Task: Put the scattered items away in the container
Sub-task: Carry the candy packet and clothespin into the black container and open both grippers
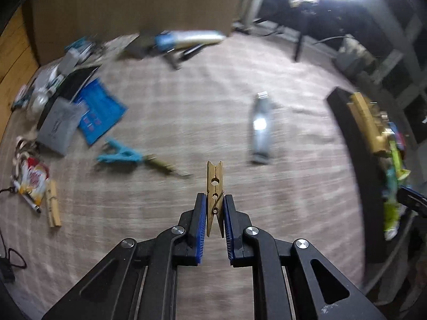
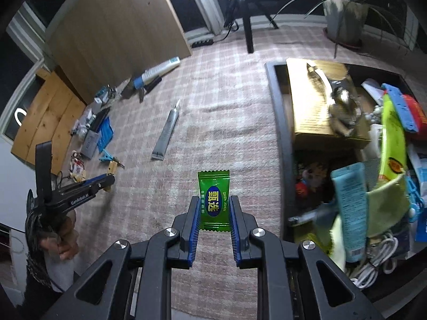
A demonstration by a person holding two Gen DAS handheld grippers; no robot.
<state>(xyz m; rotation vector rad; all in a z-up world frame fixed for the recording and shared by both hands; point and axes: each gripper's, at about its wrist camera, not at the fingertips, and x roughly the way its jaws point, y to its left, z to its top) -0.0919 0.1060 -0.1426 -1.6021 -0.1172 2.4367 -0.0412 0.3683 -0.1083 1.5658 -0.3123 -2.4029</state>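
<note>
My left gripper (image 1: pixel 214 196) is shut on a wooden clothespin (image 1: pixel 214 178) that stands upright between the blue pads, lifted above the checked carpet. My right gripper (image 2: pixel 215 198) is shut on a green candy packet (image 2: pixel 214 184), held over the carpet just left of the black container (image 2: pixel 277 122). That container is crowded with a cardboard box (image 2: pixel 317 98), a blue tube (image 2: pixel 349 208) and other bits. In the right wrist view the left gripper (image 2: pixel 106 180) shows at the far left, held by a hand (image 2: pixel 61 240). The container's rim (image 1: pixel 344 122) curves along the right of the left wrist view.
Scattered on the carpet are a grey tube (image 2: pixel 166 130), a blue clip (image 1: pixel 120 156), a second wooden clothespin (image 1: pixel 53 204), a snack packet (image 1: pixel 33 180), a blue card (image 1: pixel 98 109) and a remote (image 2: pixel 160 70). A wooden panel (image 2: pixel 117 26), a table leg (image 2: pixel 248 32) and a potted plant (image 2: pixel 344 13) stand behind.
</note>
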